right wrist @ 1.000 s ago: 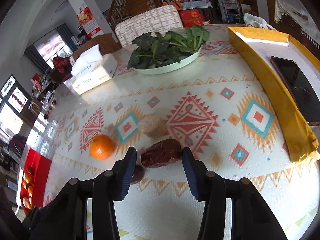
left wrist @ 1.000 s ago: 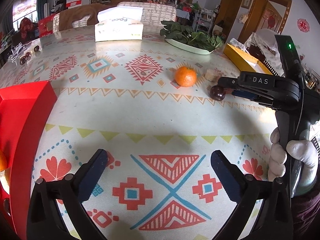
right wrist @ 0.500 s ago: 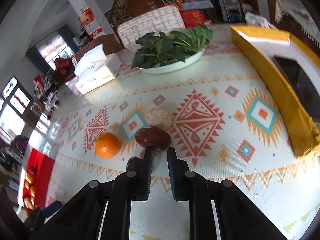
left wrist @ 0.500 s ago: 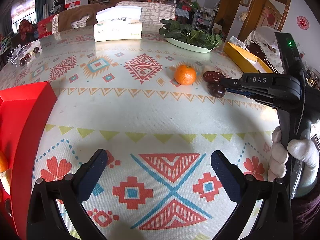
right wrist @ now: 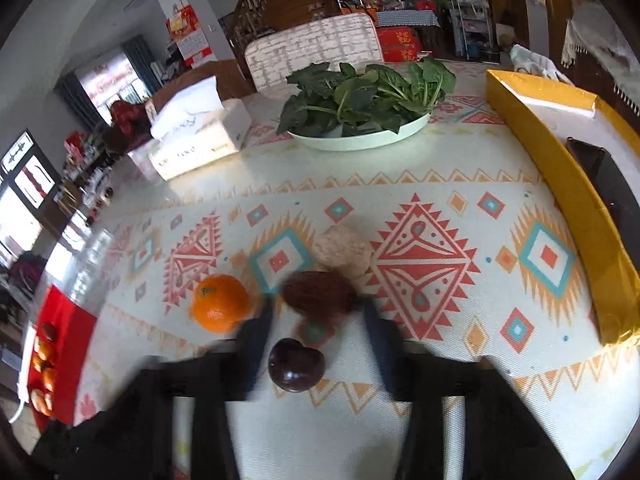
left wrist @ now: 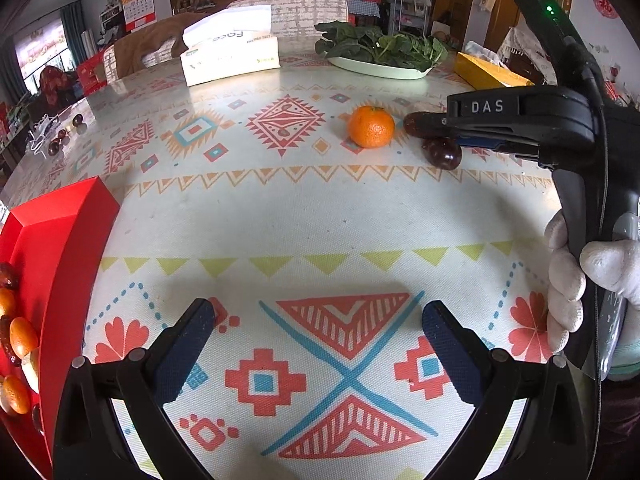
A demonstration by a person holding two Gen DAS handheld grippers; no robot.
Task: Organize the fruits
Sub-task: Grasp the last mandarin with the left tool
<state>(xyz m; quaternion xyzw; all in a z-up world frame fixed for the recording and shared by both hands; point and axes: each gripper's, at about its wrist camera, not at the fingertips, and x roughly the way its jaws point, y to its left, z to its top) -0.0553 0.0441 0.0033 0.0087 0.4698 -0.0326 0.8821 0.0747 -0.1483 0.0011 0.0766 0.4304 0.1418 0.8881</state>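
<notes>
Between opening fingers of right hand-held gripper (right wrist: pixel 316 316): dark plum (right wrist: pixel 295 364), untouched; brown date (right wrist: pixel 318 291) at fingertips.

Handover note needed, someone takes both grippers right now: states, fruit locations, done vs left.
Left gripper: open, empty, over bare tablecloth.
Right gripper: jaws opening, holding nothing; wrinkled red date just ahead of its tips, dark round fruit between the fingers, on the cloth.
Orange left of the date, pale lump behind it.
Done: several fruits already in the red box.
Left: date, dark fruit, orange, perhaps the lump.
</notes>
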